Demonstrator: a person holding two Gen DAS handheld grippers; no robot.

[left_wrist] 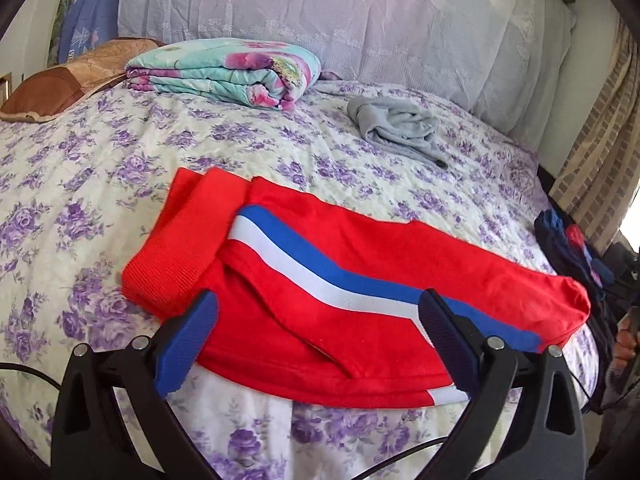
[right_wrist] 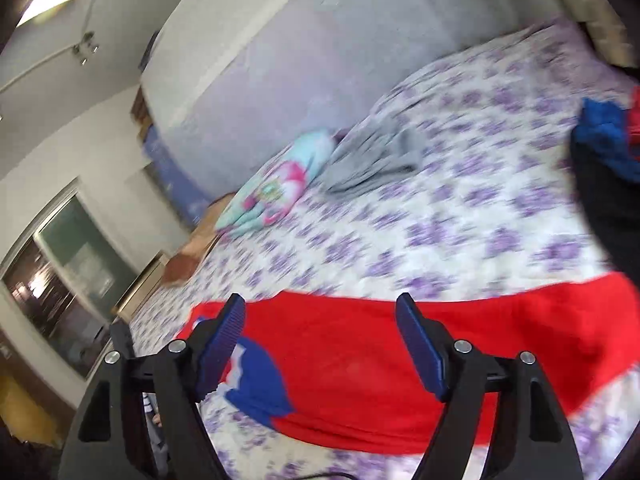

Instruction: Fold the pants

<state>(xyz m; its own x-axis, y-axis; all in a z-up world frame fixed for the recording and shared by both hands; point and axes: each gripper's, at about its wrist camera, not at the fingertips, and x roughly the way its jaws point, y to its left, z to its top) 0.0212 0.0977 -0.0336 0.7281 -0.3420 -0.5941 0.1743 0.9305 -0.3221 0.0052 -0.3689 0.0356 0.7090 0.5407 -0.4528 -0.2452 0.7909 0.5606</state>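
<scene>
Blue-padded fingers [left_wrist: 188,344] of the left gripper [left_wrist: 320,320] stand apart above the red pants [left_wrist: 360,280], clamping nothing; the pants, with blue and white side stripes [left_wrist: 320,264], lie folded near the front edge of the floral bedspread [left_wrist: 100,152]. Right gripper [right_wrist: 324,336], jaws likewise apart and empty, hovers over the same pants [right_wrist: 360,360]. Behind: grey garment [left_wrist: 396,128], folded floral blanket [left_wrist: 224,72]

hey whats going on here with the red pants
A person is folding red pants on a bed, with a tool in each hand. The pants lie folded over near the bed's front edge. Both the left tool and the right tool are open above them, holding nothing. A grey garment lies crumpled further back.
</scene>
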